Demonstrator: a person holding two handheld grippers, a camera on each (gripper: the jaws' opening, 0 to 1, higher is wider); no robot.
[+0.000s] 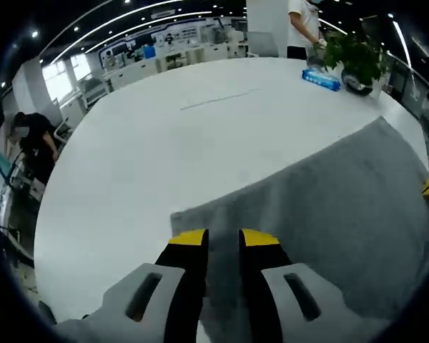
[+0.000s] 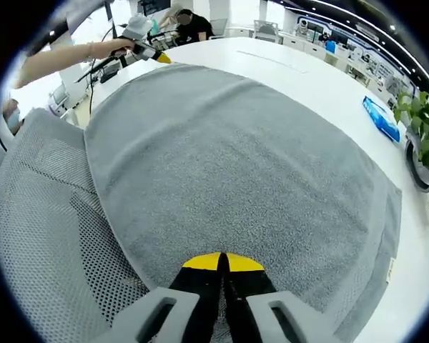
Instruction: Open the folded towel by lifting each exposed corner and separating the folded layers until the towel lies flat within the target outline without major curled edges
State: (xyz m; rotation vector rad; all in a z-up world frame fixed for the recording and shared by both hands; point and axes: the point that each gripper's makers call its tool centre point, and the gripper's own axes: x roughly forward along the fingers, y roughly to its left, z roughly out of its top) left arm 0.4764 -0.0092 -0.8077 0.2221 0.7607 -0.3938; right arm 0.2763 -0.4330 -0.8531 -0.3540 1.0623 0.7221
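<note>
Right gripper (image 2: 222, 266) w/ jaws closed, pinching near edge of grey towel (image 2: 236, 157). Towel is lying spread over white table (image 2: 322, 78). Left gripper (image 1: 223, 239), jaws slightly apart, is straddling towel's corner; grip unclear.

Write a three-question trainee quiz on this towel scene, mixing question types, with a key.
1. True or false: the right tool is shut on the towel's near edge.
2. Multiple choice: what lies on the table beside the potted plant?
A. a red cup
B. a blue packet
C. a pair of scissors
3. Fill in the missing word: in the right gripper view, the mesh chair sits to the ____ of the towel.

Key
1. True: its yellow tips meet, with towel pinched between them.
2. B: the blue packet lies next to the plant.
3. left.
</note>
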